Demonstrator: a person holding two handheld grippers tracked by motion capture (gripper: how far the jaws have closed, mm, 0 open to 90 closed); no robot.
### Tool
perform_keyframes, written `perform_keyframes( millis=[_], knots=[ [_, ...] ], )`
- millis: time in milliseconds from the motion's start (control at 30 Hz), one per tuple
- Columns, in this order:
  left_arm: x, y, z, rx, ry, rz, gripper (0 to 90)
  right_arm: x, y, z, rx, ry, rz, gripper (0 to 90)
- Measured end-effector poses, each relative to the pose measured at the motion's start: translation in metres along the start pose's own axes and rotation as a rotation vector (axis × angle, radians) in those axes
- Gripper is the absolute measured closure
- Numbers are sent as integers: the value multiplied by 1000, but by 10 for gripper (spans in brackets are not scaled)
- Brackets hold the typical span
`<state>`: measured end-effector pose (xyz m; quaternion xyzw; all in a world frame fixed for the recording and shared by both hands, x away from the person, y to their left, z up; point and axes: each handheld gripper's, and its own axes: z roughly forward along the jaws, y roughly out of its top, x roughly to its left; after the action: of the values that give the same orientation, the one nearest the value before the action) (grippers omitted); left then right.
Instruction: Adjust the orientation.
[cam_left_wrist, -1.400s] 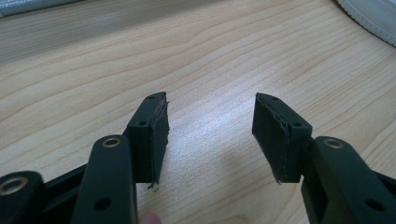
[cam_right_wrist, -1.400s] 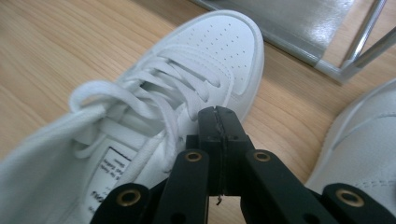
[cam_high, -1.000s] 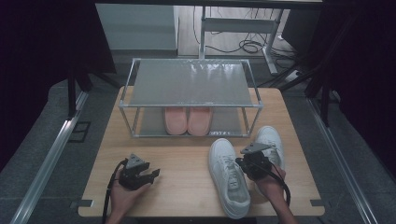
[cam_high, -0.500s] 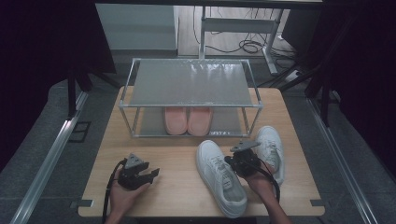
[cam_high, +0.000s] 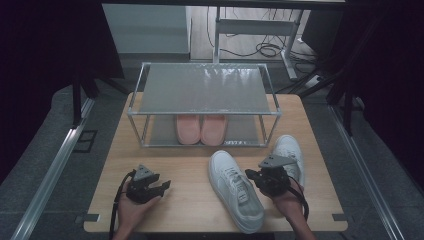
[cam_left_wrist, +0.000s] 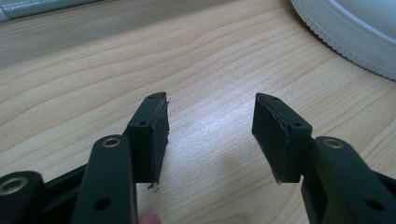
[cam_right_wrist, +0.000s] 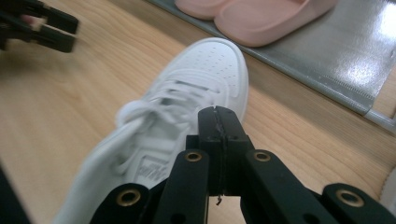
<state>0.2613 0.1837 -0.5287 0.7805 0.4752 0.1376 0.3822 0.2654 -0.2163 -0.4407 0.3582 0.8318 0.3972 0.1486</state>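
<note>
1. I see a pale wooden worktop from above, with a low metal shoe rack at its far edge. The rack has thin silver tubes and two dull grey shelves.
2. A pair of pink slippers, soft and rounded, sits side by side on the lower shelf. The upper shelf is bare.
3. Two white sneakers are not yet racked. The left sneaker lies on the worktop in front of the rack, toe pointing toward it at a slant. It looks like smooth leather with a perforated toe, white laces and a ribbed rubber sole.
4. The right sneaker lies just beyond my right hand, near the rack's right leg.
5. My right gripper has its jaws pressed together, pads meeting, just over the left sneaker's collar; I cannot tell whether they pinch any of it.
6. My left gripper rests low on the worktop, well apart from the shoes, jaws wide and empty.
7. I judge the job early: both sneakers remain to be shelved.
</note>
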Motion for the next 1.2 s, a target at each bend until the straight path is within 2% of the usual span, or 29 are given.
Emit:
perform_keyframes(
  millis=[133,300,467,600,967,1200],
  knots=[
    [-2,0,1,2,-2,0,466,9,-5,-14,-16,47,-11,900],
    [-2,0,1,5,-1,1,465,17,-12,-16,-8,92,-11,900],
    [-2,-1,2,9,-3,3,465,17,-16,-7,28,75,-21,900],
    [-1,-1,3,10,-2,3,465,13,-18,-4,26,86,-6,900],
    [-2,-1,4,15,-2,1,465,4,-16,-3,21,52,-1,900],
    [-3,-1,4,14,-2,1,464,3,-16,-3,19,57,1,900]
  ],
)
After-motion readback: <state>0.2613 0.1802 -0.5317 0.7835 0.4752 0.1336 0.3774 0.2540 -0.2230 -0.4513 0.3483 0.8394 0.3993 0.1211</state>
